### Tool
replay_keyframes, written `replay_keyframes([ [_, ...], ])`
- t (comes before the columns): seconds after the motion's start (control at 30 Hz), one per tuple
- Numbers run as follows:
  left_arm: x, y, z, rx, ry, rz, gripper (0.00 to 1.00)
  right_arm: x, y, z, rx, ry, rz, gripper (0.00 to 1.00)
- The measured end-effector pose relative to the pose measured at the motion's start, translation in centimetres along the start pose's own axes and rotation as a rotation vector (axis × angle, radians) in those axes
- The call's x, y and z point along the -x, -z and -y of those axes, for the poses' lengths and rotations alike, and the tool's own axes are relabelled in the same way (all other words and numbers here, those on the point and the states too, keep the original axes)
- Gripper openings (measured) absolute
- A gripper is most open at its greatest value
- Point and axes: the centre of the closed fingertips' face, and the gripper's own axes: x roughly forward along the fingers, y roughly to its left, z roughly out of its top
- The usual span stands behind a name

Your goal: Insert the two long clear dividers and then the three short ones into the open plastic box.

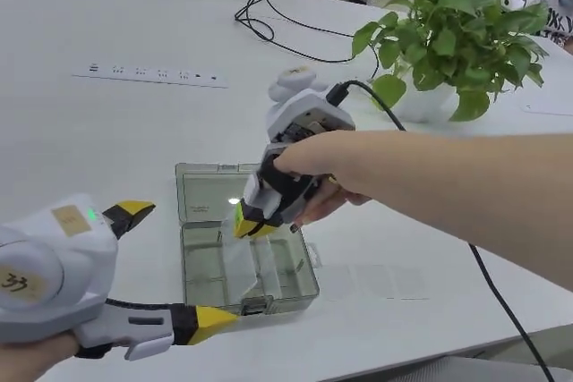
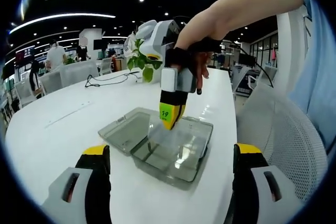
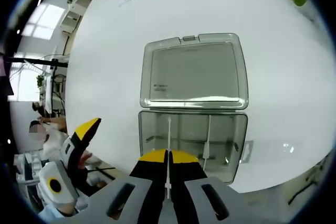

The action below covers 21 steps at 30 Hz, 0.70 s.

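Divider: a long clear divider [image 3: 168, 129] stands upright, its lower edge down in the box and its upper edge between the right gripper's jaws.
Right gripper [image 1: 253, 224]: tips pressed together, pinching the divider; it points down directly over the tray.
Box [image 1: 291, 291]: open on the bench [image 1: 107, 140], with its lid [image 1: 206, 190] laid flat behind the tray.
Second divider [image 3: 208, 135]: upright in the tray, beside the pinched one and parallel to it.
Left gripper [image 1: 175, 266]: jaws spread wide and holding nothing, just beside the box's left front corner.
Loose dividers [image 1: 376, 282]: flat on the bench, just right of the box.
Forearm [image 1: 448, 185]: crosses above the bench to the right of the box.
Farther off: plant [image 1: 457, 33], power strip [image 1: 148, 75] and cable [image 1: 286, 33], all well apart from the box.
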Motion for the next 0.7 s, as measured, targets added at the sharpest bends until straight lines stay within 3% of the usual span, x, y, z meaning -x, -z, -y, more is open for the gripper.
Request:
replay_keyframes([
  [0.17, 0.0, 0.0, -0.2, 0.005, -0.005, 0.005, 0.99, -0.6, -1.2, 0.6, 0.003, 0.006, -0.003, 0.02],
  [0.7, 0.0, 0.4, -0.3, 0.018, -0.005, 0.009, 0.97, -1.3, -0.6, 0.9, 0.02, 0.05, -0.002, 0.02],
])
